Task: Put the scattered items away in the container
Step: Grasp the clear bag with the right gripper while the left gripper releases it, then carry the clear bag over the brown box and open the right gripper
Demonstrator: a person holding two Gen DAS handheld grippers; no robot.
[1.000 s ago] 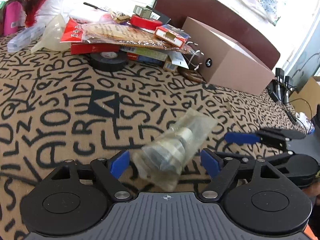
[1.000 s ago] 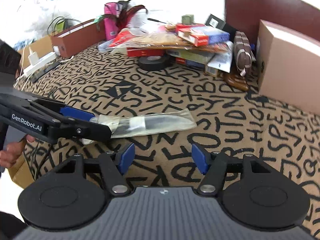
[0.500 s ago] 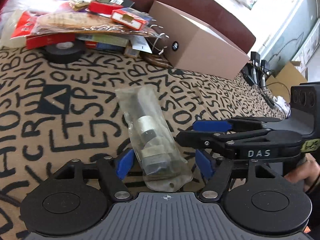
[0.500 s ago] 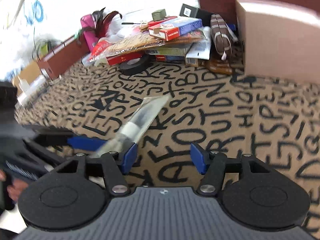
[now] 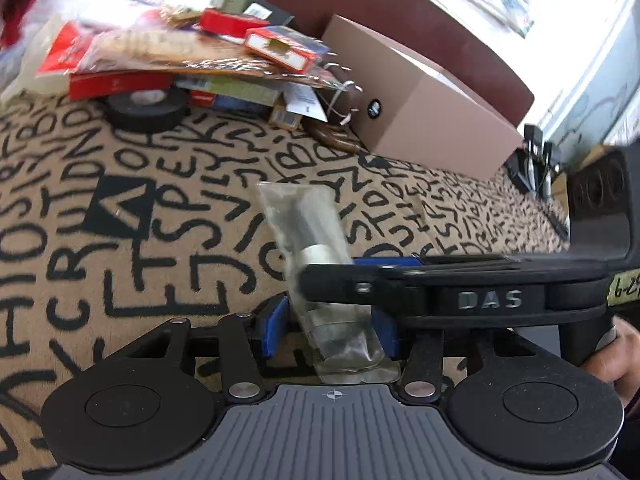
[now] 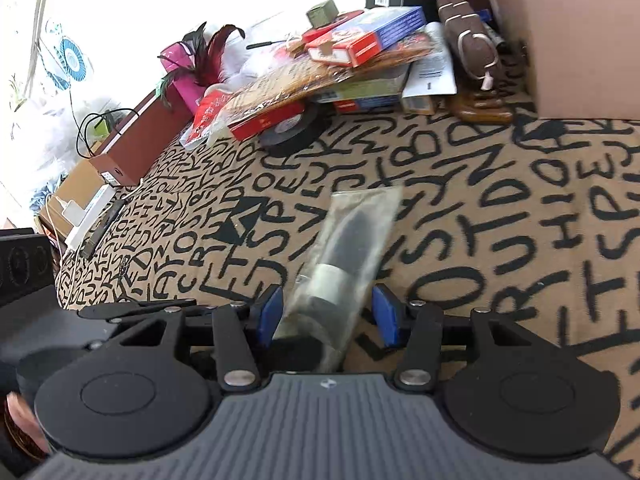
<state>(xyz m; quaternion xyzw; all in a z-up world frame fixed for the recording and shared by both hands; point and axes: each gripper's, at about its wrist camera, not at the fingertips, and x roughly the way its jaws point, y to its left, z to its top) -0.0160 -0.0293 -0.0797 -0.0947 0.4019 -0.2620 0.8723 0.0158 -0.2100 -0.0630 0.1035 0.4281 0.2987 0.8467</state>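
Over the letter-print cloth (image 5: 120,216) covering the counter, I have both grippers around one clear plastic bag (image 5: 316,240) with a dark cylindrical part and a silvery collar inside. Left gripper (image 5: 328,330): jaws closing, bag's near end sits between the blue pads, which look to be right at its sides; firm pressure I cannot confirm. Right gripper (image 6: 326,316): jaws closing too, the same bag (image 6: 348,248) between its blue pads, with a visible gap on the pad's side toward the tan box (image 6: 568,32). In the left wrist view the right gripper (image 5: 384,268) crosses in from the box's side, its black arm marked DAS lying across the bag's middle; a hand (image 5: 612,356) shows behind it. Bag is slightly blurred in both views, long axis pointing away from the cameras toward the clutter pile (image 5: 192,56).

Beyond the bag, next to the tan box (image 5: 420,96): pile of red and blue cartons, flat packets, and a black tape roll (image 5: 146,108) at its front edge. Box stands closed-looking from here, well apart from the bag. Brown pouch (image 6: 468,36) leans just beside the box.
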